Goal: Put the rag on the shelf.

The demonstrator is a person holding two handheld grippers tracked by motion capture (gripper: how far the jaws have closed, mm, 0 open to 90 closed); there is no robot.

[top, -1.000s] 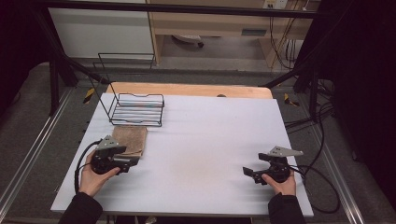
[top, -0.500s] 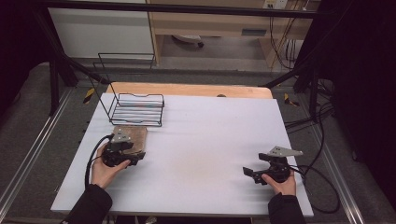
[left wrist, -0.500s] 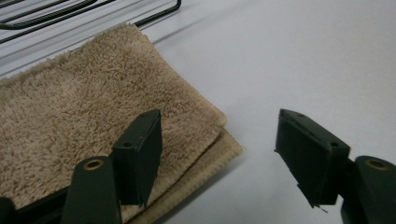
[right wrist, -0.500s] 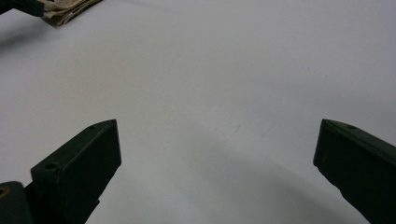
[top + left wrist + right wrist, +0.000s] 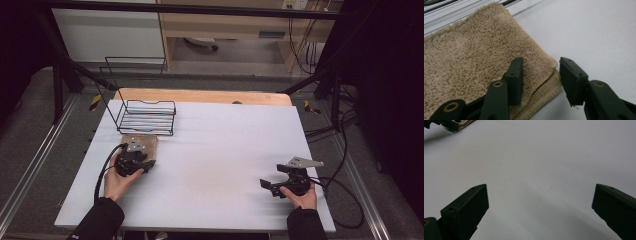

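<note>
A folded beige towel (image 5: 479, 50) lies flat on the white counter (image 5: 225, 150), just in front of a black wire basket (image 5: 147, 117) at the far left. The left gripper (image 5: 541, 75) is down at the towel's near corner — one jaw resting on the pile, the other standing off the folded edge over bare counter, so the corner sits between them. The jaws have just been closing, yet a gap shows between the outer pad and the cloth, and the towel is not clamped. In the high view the left hand (image 5: 117, 182) holds that gripper against the towel's near edge. Well apart, at the counter's right, the right gripper (image 5: 272, 187) rests low in the right hand (image 5: 300, 197) — its jaws spread wide over bare white surface, holding nothing.
</note>
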